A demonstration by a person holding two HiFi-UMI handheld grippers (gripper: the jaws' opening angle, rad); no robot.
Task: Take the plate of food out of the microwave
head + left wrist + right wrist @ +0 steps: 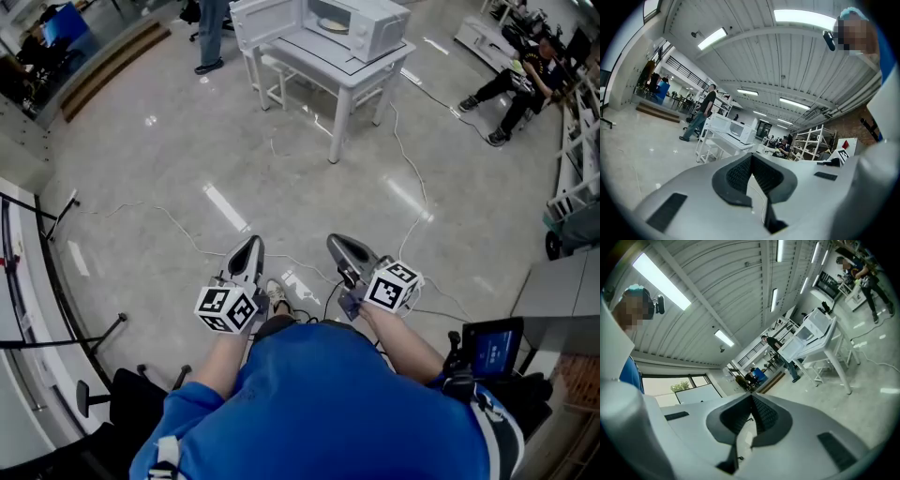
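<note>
Plate (331,25) inside open microwave (367,30), head view only; hand-held grippers (249,246) (337,246) closed, empty

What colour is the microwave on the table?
White. The microwave shows best in the head view.

White table (339,120), seated person (512,84)

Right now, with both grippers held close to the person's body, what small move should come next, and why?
Probably a step forward toward the white table. The microwave on it stands well across the floor. Its door looks open, with a plate inside. The left gripper and right gripper are both shut, empty and far out of reach.
</note>
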